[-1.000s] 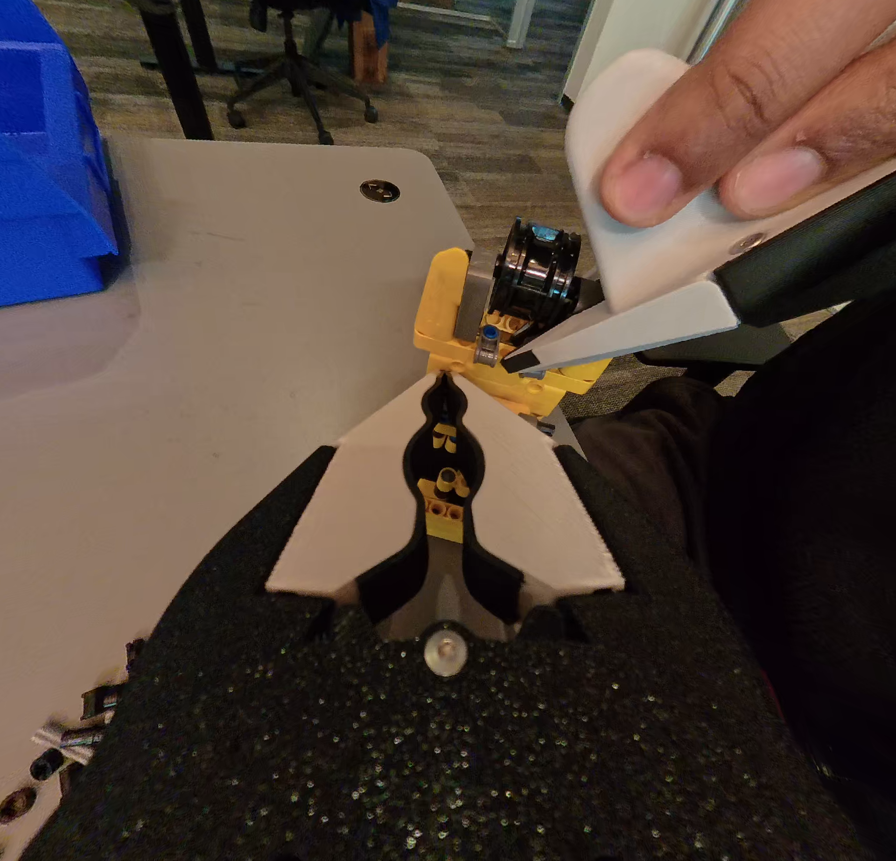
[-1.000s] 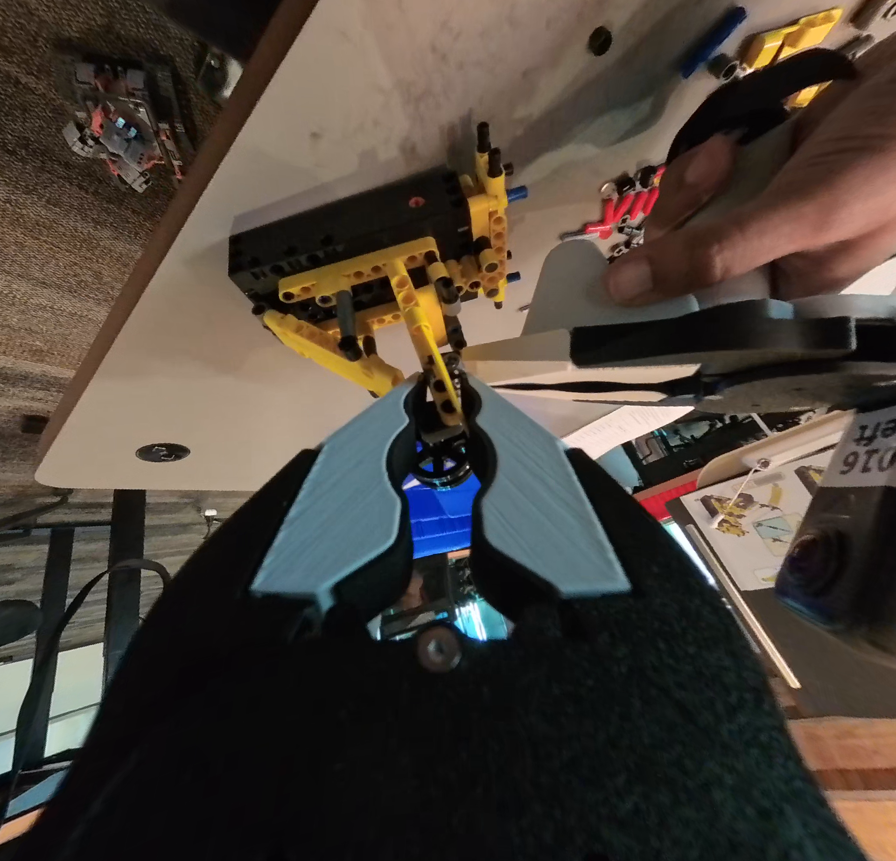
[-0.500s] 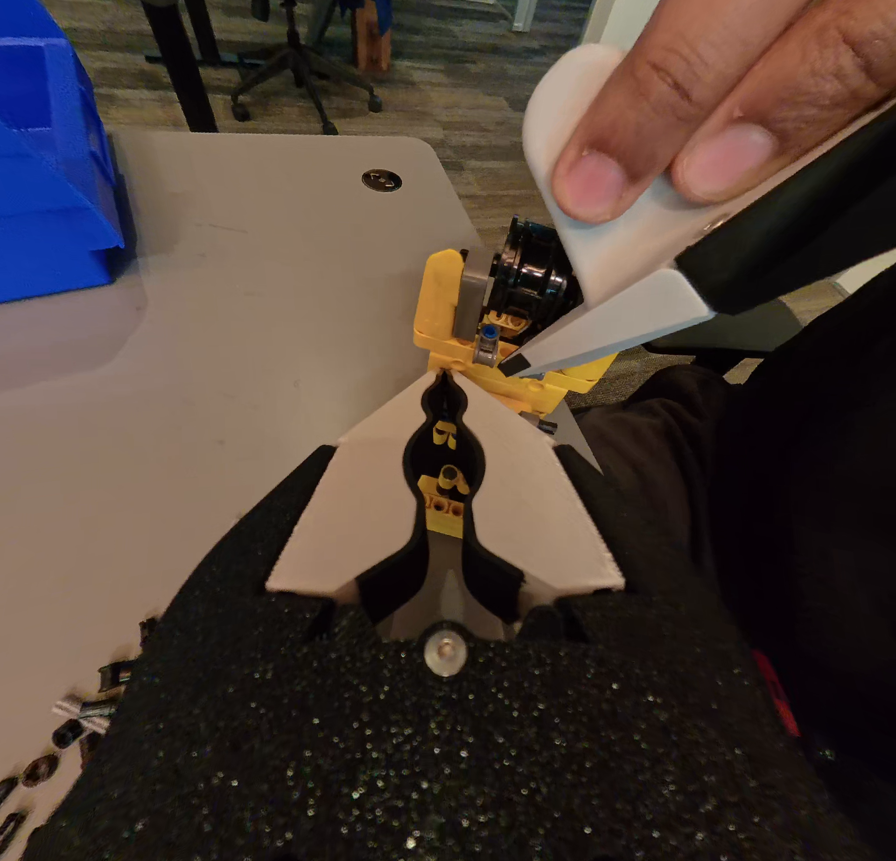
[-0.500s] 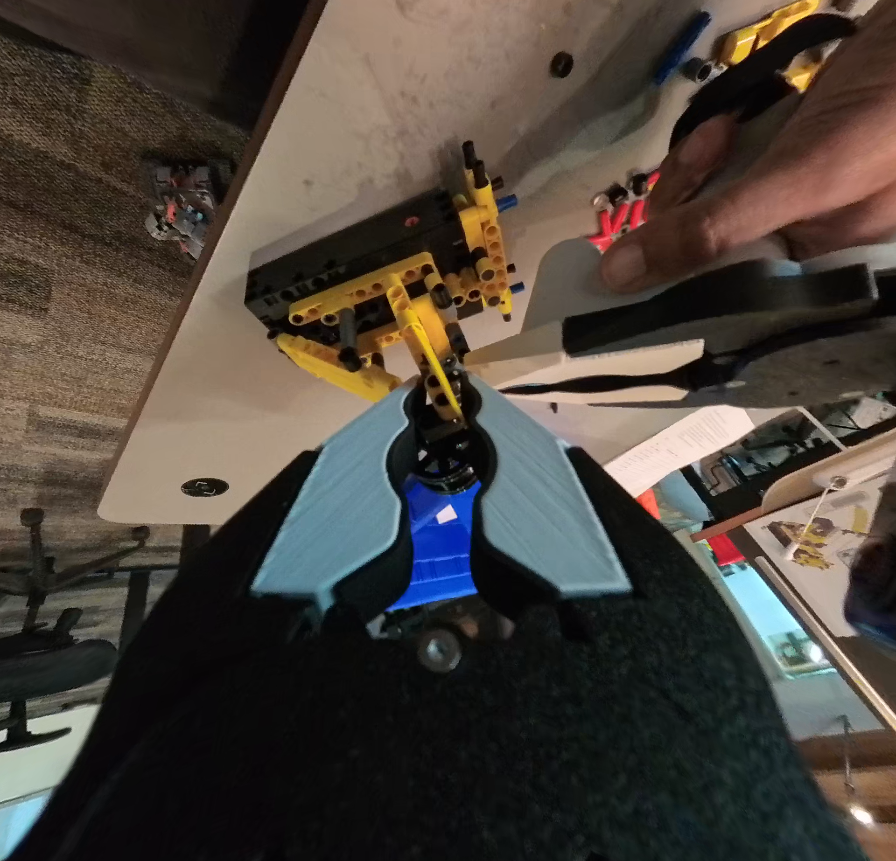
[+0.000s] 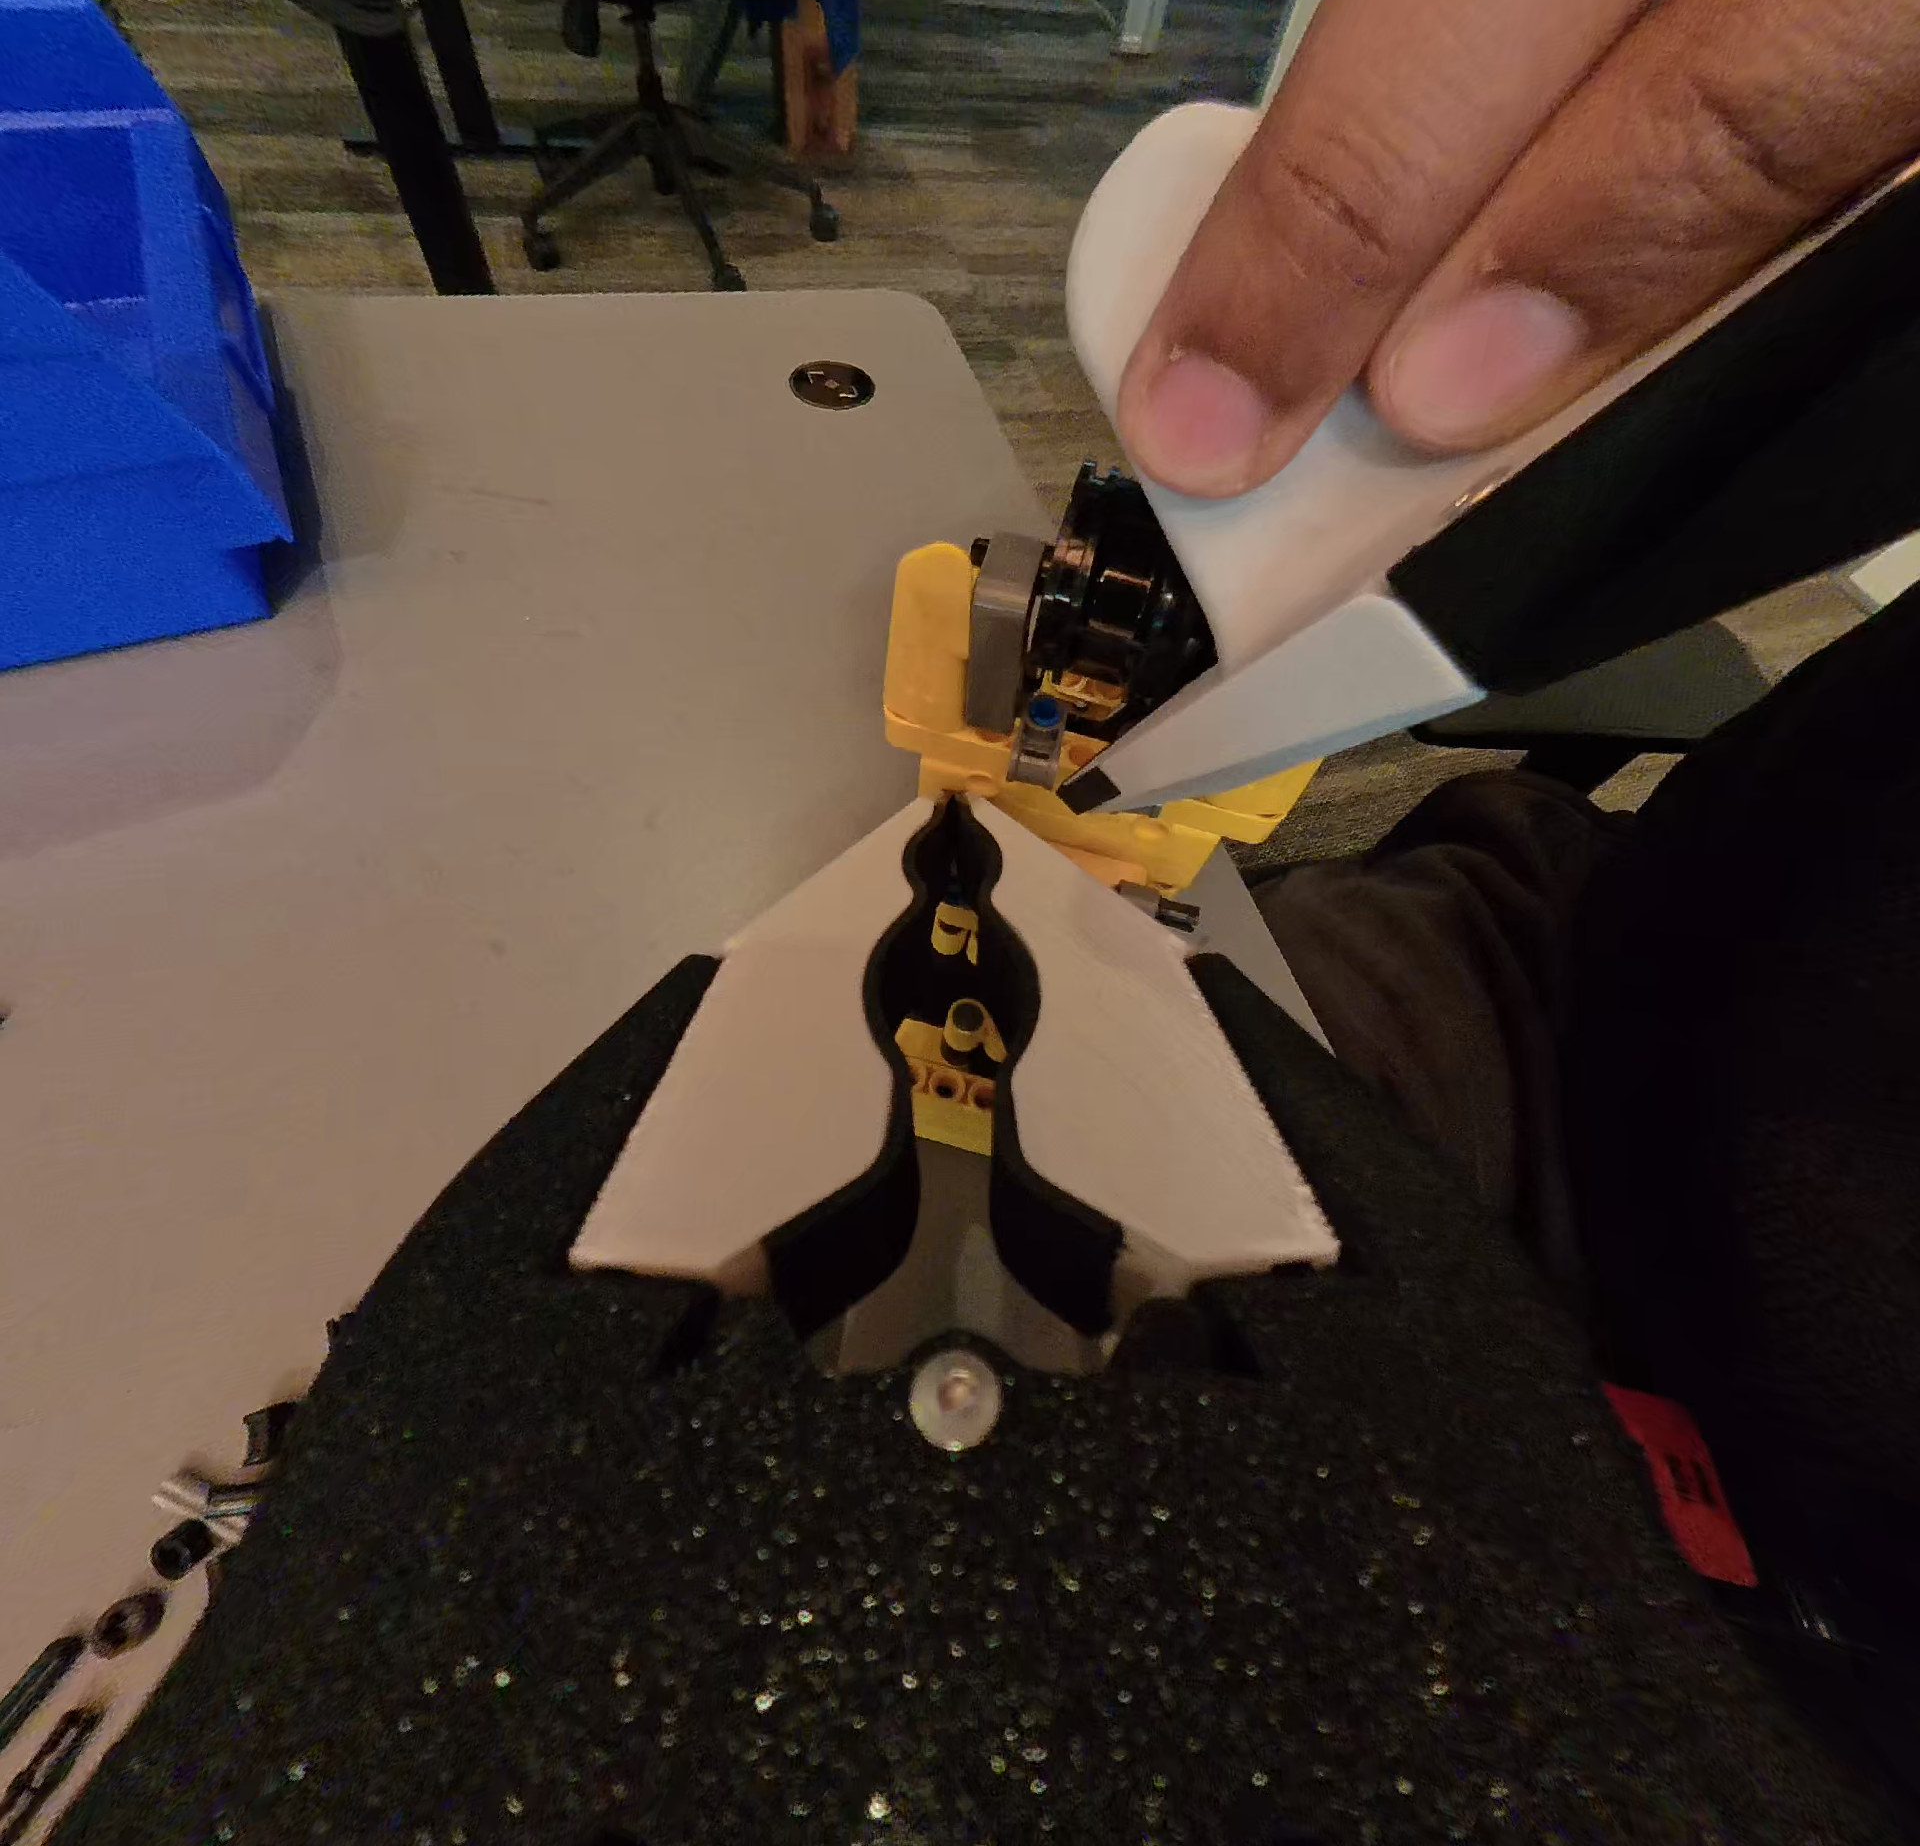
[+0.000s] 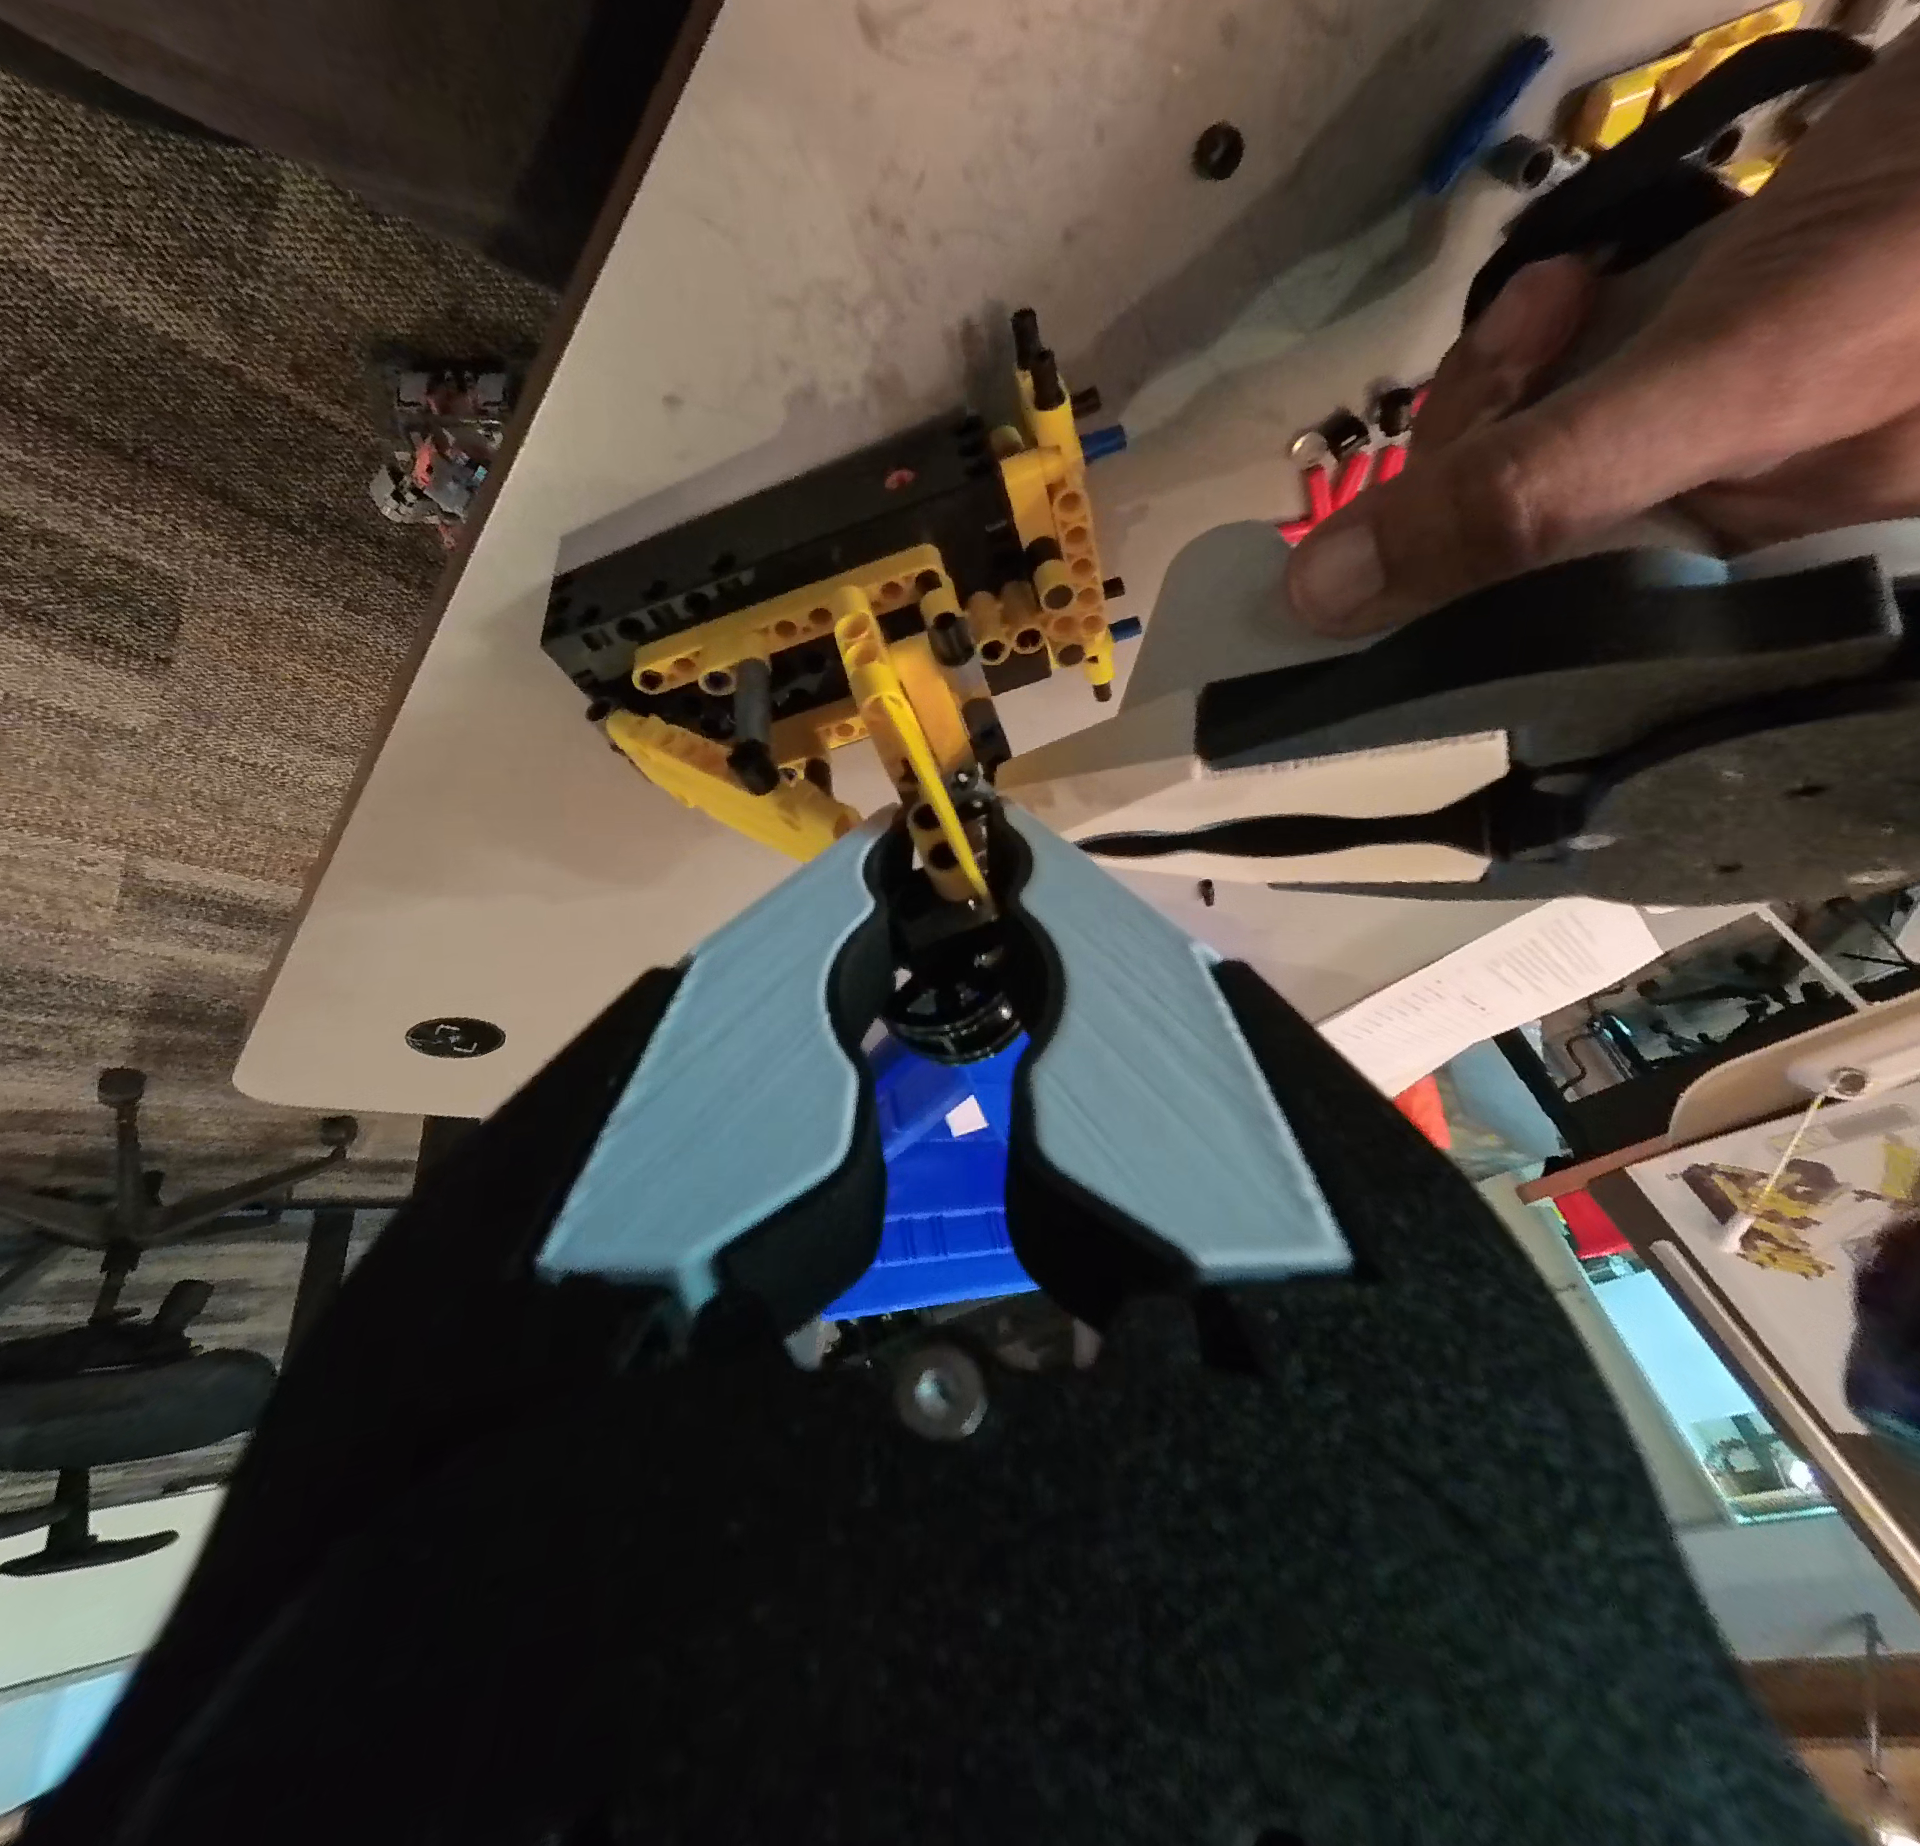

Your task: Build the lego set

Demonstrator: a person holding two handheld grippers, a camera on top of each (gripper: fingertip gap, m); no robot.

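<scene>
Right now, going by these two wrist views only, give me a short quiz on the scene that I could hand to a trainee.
1. True or false: the left gripper is open and clear of the yellow-and-black brick model.
2. Where is the black wheel? A: loose among small parts. B: mounted on the model, right beside the right gripper. C: held in bare fingers.
3. In the left wrist view, what colour is the bin at the far left of the table?

Key: 1 false, it is shut on the model. 2 B. 3 blue.
</scene>
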